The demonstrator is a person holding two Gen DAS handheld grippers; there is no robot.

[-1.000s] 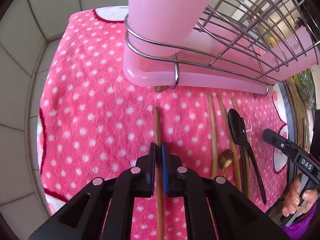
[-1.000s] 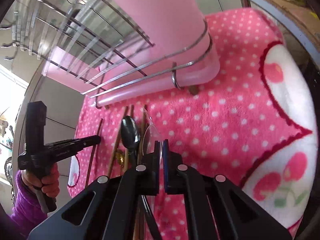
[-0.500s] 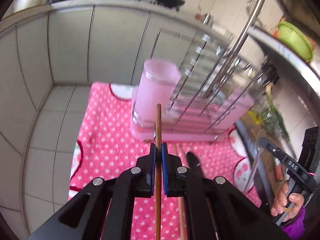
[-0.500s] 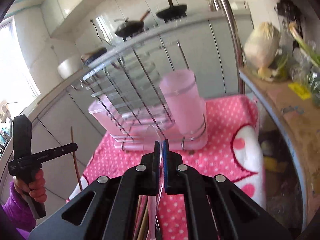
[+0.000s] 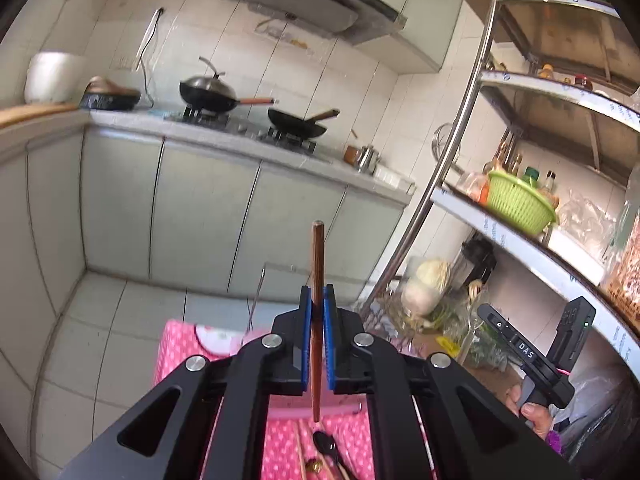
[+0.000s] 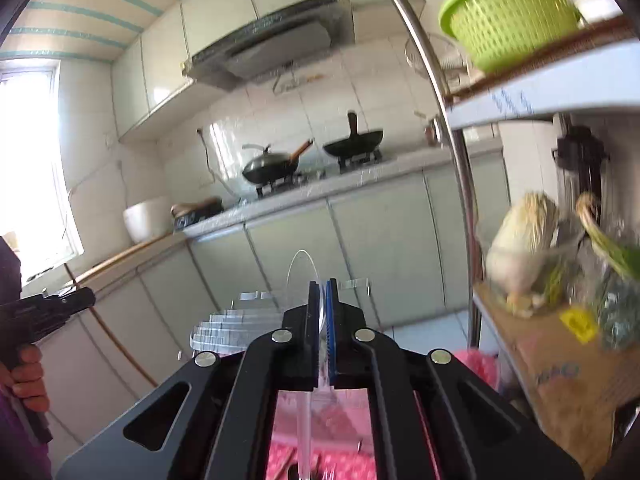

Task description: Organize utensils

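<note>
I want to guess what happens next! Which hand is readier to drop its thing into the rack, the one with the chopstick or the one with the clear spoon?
Probably the left. Its gripper clamps the wooden chopstick mid-shaft, standing upright. The right gripper pinches the clear spoon near its bowl, handle hanging down, so it looks clumsier.

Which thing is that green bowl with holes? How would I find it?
Look at the metal shelf rack standing beside the kitchen counter. On one of its shelves, next to some bottles, sits the basket. It is the only bright lime-green thing there, round, with slotted sides.
</note>
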